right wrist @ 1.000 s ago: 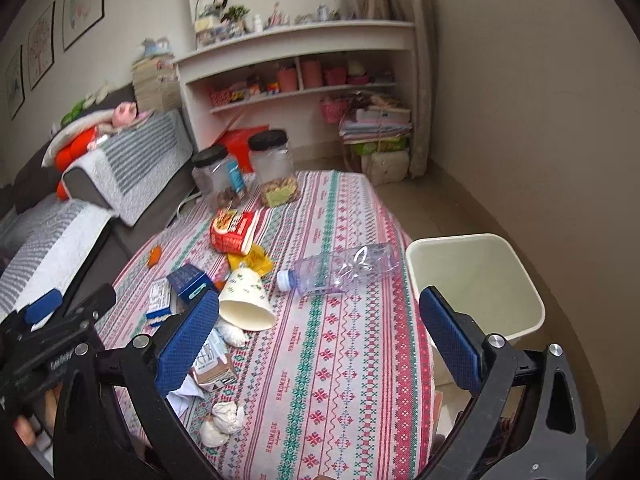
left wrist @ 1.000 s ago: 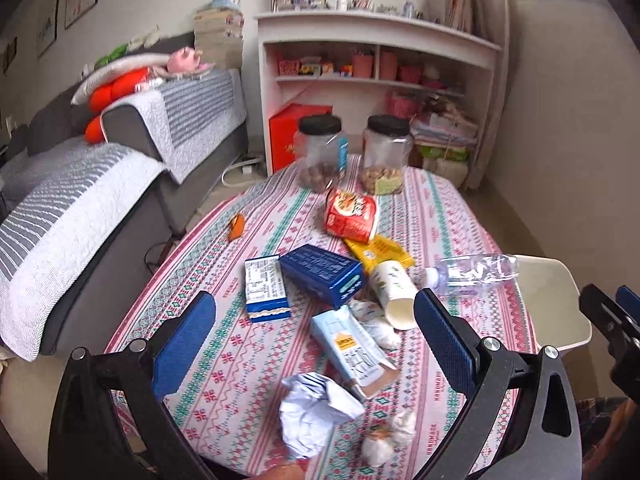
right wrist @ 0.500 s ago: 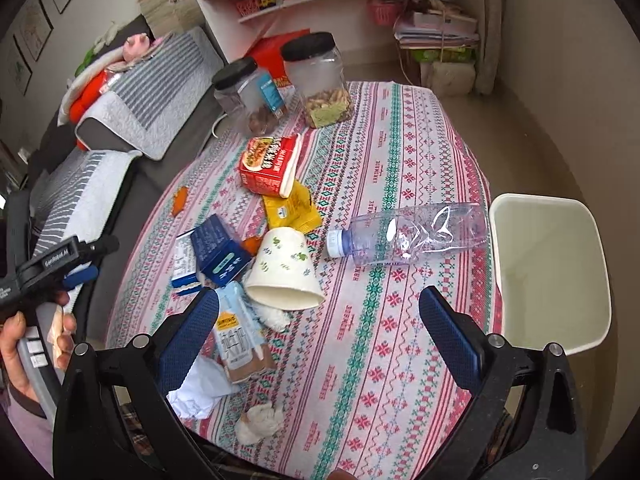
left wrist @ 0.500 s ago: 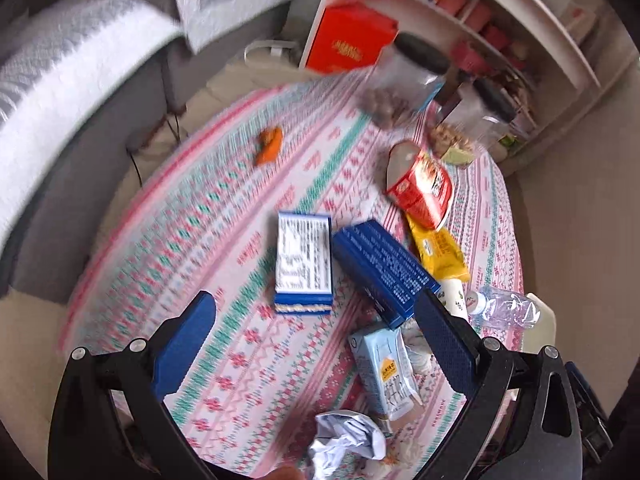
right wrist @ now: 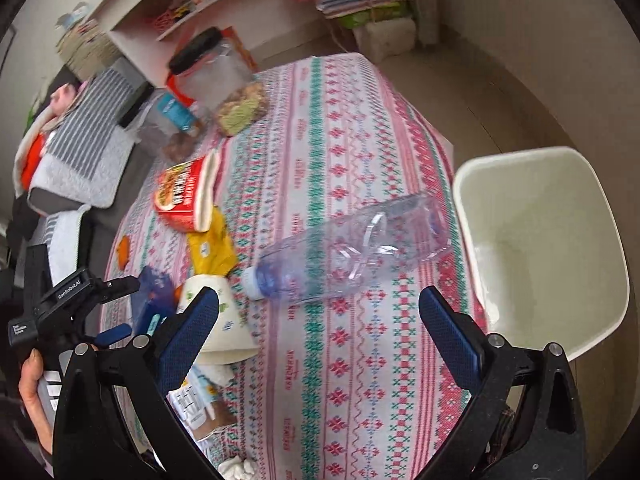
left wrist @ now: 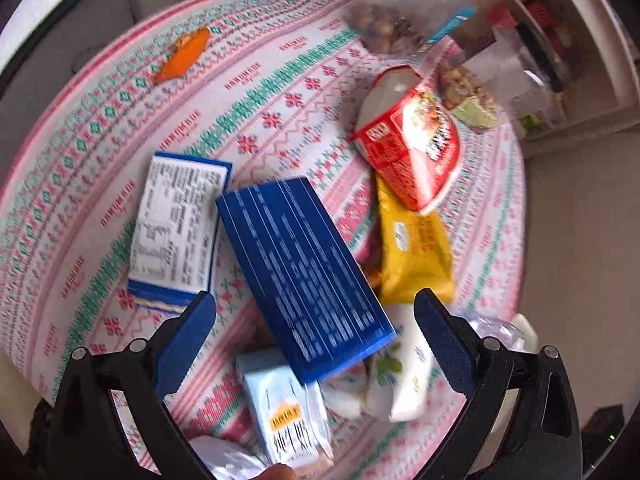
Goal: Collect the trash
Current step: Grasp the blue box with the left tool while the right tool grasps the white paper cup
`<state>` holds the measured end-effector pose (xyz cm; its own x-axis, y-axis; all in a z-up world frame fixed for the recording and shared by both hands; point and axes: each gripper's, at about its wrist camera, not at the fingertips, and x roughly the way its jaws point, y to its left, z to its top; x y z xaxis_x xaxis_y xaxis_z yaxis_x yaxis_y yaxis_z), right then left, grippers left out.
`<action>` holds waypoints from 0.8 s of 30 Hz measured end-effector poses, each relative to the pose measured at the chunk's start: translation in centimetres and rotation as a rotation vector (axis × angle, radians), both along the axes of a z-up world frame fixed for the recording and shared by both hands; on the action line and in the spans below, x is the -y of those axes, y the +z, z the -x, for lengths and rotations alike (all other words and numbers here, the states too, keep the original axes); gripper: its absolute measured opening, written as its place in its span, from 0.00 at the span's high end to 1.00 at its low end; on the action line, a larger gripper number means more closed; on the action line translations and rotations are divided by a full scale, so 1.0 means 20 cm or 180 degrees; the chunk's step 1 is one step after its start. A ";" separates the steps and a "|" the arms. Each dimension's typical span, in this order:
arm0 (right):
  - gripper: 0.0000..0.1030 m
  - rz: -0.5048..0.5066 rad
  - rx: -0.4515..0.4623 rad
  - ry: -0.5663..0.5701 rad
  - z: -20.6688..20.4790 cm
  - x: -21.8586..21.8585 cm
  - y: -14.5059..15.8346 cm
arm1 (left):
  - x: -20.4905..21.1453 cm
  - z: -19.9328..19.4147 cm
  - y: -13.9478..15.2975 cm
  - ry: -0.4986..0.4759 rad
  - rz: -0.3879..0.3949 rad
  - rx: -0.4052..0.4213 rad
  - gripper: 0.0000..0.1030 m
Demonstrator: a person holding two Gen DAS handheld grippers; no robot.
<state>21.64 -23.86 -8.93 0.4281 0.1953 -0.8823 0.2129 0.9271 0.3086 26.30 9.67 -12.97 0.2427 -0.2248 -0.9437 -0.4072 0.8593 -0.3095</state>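
Left gripper (left wrist: 314, 338): mine, jaws spread wide, nothing between the pads, hanging over the heap of trash on the table (left wrist: 100, 128).
Between its fingers: the dark blue box (left wrist: 304, 276), lying at a slant, its near corner propped on the stuff below.
Just left of it: a blue and white box (left wrist: 176, 228), label side up, flat on the cloth, close to my left fingertip.
Under the near end: a pale blue carton (left wrist: 284, 408) and, beside it, a white paper cup (left wrist: 404, 372) on its side.
Further out: a yellow packet (left wrist: 412, 256), then a red snack bag (left wrist: 412, 152) partly overlapping its far end.
Far edge: two clear jars (left wrist: 404, 12) with nuts or snacks in the bottom, blurred here.
Off on its own: a small orange scrap (left wrist: 184, 54), well apart from the heap.

Right gripper (right wrist: 320, 326): also mine, fingers wide apart, gripping nothing, poised above the cloth.
Straight ahead: a clear plastic bottle (right wrist: 348, 248) lying on its side, cap toward the heap, base toward the table edge.
Beyond that edge: a cream bin (right wrist: 540, 240), standing lower than the table, just beside the bottle's base.
By my left finger: the paper cup (right wrist: 218, 320) again, mouth facing me, with the carton (right wrist: 196, 404) nearer still.
In the corner: my left hand (right wrist: 34, 392) wrapped round the handle of the other gripper (right wrist: 116, 308), its fingers over the blue box.
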 end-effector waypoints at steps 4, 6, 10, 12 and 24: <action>0.07 -0.0188 -0.0217 -0.0244 -0.02 0.09 -0.10 | 0.01 -0.03 -0.07 0.0052 -0.0055 -0.0182 0.07; 0.07 -0.0223 -0.0292 -0.0298 -0.02 0.09 -0.13 | 0.01 -0.04 -0.10 0.0019 -0.0044 -0.0223 0.12; 0.07 -0.0406 -0.0360 -0.0332 -0.02 0.06 -0.18 | 0.04 -0.05 -0.09 -0.0199 0.0018 -0.0142 0.36; 0.07 -0.0473 -0.0299 -0.0225 -0.02 0.00 -0.16 | 0.06 -0.02 -0.05 -0.0305 -0.0036 -0.0059 0.41; 0.07 0.0000 -0.0182 0.0981 -0.07 -0.62 -0.16 | -0.01 0.17 0.39 -0.0542 -0.0376 0.0857 0.43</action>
<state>23.00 -11.38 -12.21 0.2985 0.3083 -0.9032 -0.0613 0.9506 0.3042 22.87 9.92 -5.26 0.4552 -0.1765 -0.8727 -0.1720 0.9443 -0.2807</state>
